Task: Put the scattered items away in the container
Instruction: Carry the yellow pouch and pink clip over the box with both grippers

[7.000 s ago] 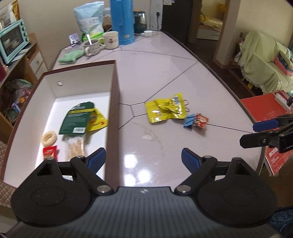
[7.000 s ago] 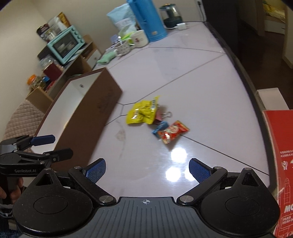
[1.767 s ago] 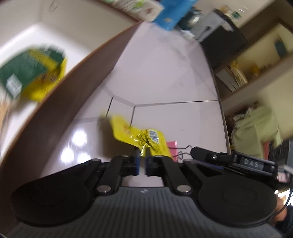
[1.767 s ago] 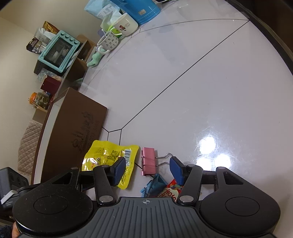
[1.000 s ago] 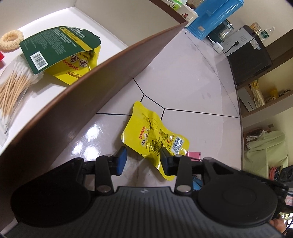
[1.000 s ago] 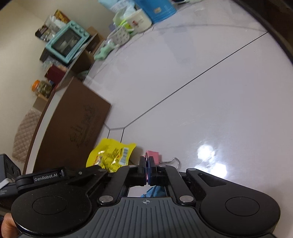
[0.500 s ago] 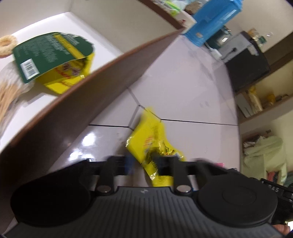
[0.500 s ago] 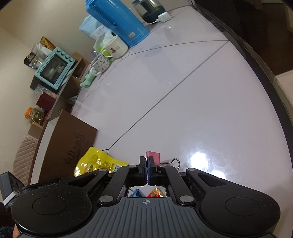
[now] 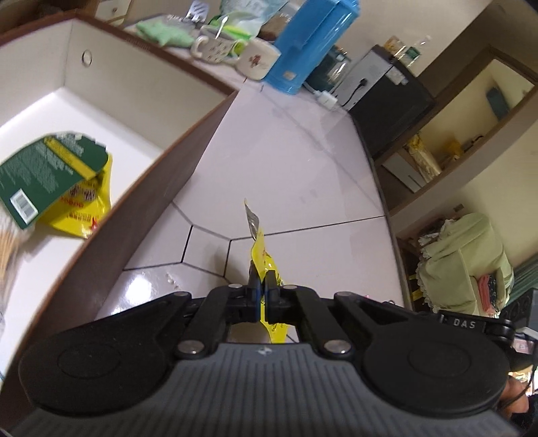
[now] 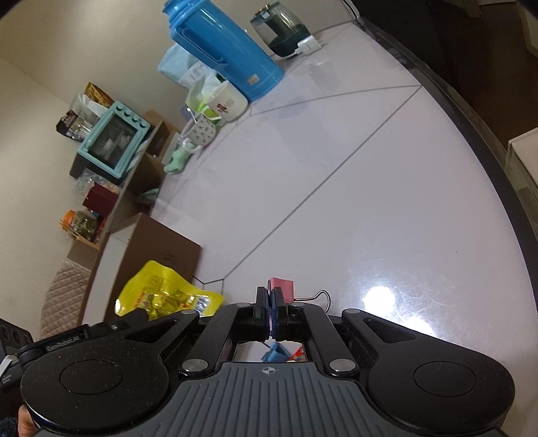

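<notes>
My left gripper is shut on the yellow snack packet and holds it edge-on above the table, just right of the brown box. The packet also shows in the right wrist view. Inside the box lie a green packet, another yellow packet and cotton swabs. My right gripper is shut on the pink binder clip, lifted off the table. Below it a blue clip and a red wrapper lie on the table.
A blue thermos, mugs, a green cloth and a kettle stand at the table's far end. The table's dark edge runs along the right. A teal toaster oven sits on a side shelf.
My left gripper has shut on the yellow packet and lifted it off the table. My right gripper stays shut on the pink clip and has risen a little.
</notes>
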### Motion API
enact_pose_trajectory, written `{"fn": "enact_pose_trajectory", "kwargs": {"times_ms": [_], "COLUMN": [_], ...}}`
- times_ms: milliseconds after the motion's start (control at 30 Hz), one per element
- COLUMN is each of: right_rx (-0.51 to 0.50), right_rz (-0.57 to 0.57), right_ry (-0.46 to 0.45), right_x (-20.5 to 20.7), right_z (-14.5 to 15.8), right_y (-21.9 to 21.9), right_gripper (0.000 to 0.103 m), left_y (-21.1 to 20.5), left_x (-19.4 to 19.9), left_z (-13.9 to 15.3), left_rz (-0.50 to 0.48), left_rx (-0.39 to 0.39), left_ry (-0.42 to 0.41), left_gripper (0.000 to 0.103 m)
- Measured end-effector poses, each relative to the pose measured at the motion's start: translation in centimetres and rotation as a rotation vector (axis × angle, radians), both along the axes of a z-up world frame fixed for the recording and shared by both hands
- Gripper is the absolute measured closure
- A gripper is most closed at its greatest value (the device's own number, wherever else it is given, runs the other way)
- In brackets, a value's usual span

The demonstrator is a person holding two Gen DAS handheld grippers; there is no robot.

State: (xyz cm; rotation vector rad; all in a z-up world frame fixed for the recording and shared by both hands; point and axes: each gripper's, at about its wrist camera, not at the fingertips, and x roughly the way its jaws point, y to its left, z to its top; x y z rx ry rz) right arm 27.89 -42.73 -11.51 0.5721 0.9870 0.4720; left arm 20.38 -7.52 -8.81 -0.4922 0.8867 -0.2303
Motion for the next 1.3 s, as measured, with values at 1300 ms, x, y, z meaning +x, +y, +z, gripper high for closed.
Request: {"fn": "enact_pose_trajectory", "kwargs": {"times_ms": [1300], "right_rx": [0.044], "right_rz": [-0.051], "right_ry": [-0.103], "right_x": [-7.4], "right_z": [5.5], "right_y": [10.2], "right_gripper": [0.103], "left_y": [13.5], "left_x": [-4.2], "left_z": [6.0], "left_rz": [-0.047], "left_rx": [0.23], "left_ry": [-0.071], "left_gripper": [0.103]}}
